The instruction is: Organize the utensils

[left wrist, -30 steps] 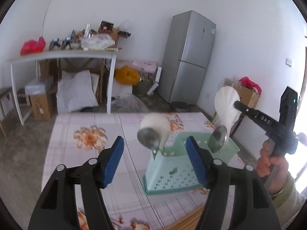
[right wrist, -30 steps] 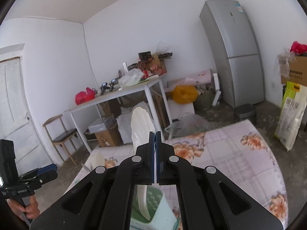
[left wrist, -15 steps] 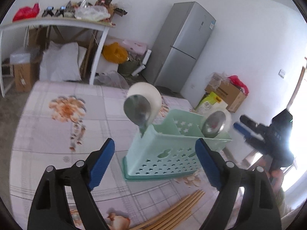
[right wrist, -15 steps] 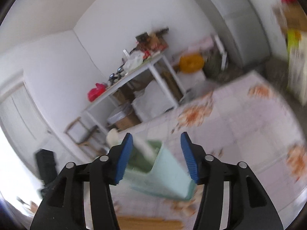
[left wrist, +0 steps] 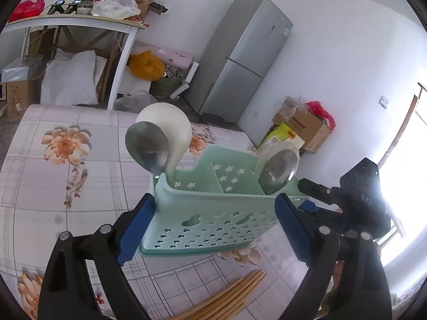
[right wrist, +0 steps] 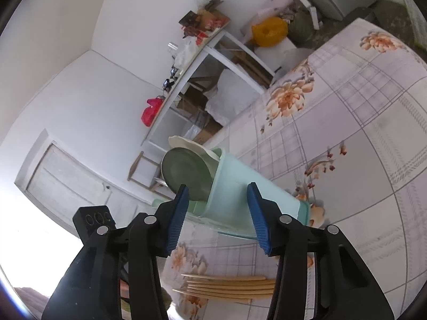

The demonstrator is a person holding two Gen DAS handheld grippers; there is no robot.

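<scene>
One mint-green utensil caddy (left wrist: 213,213) stands on the flower-patterned surface (left wrist: 53,173), holding two metal spoons (left wrist: 148,150) and two white ladle-like spoons (left wrist: 173,130), one of each at either end. Beside it lies one bundle of wooden chopsticks (left wrist: 226,298), about five sticks showing in the right wrist view, the exact number hard to tell. Two blue-padded claws frame the scene, one left (left wrist: 213,222) and one right (right wrist: 218,213)

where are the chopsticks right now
The chopsticks lie bundled flat on the flowered tablecloth, just in front of the green utensil holder, at the bottom of both wrist views.
</scene>
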